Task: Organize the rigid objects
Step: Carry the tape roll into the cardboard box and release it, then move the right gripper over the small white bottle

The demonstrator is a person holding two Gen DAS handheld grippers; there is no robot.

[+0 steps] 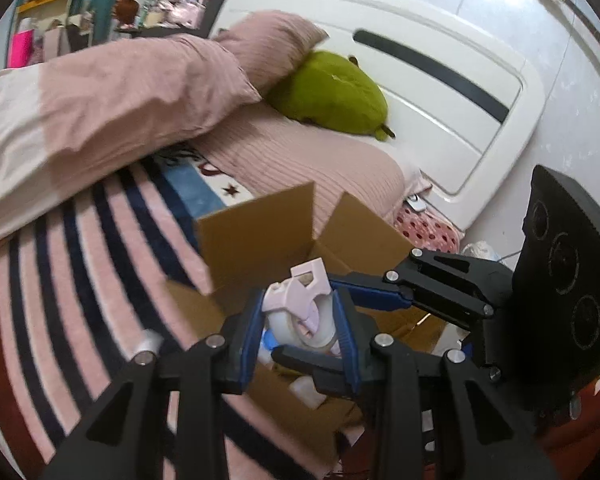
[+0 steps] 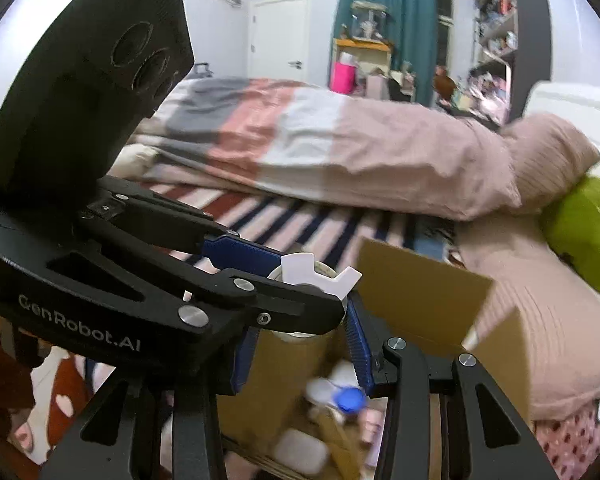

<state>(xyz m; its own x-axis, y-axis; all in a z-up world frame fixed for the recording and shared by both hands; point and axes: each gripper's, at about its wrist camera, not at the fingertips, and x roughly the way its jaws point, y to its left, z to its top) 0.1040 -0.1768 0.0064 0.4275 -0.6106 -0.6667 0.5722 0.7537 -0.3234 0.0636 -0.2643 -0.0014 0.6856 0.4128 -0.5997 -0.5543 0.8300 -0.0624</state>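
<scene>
My left gripper [image 1: 298, 332] is shut on a tape dispenser [image 1: 300, 304], pale pink with a clear tape roll, and holds it above an open cardboard box [image 1: 256, 236] on the bed. In the right wrist view the same dispenser [image 2: 320, 276] sits between the left gripper's blue pads [image 2: 240, 250] over the box [image 2: 420, 284]. My right gripper [image 2: 300, 356] is open and empty just above the box, beside the left one. Inside the box lie a white bottle with a blue cap [image 2: 350, 398] and a white case [image 2: 300, 454].
The box stands on a striped pink and navy blanket [image 1: 80, 260]. A pink duvet [image 1: 100, 108], pillows and a green plush toy [image 1: 332, 92] lie behind it. A white headboard [image 1: 440, 80] is at the right. Shelves and a teal curtain [image 2: 384, 20] are across the room.
</scene>
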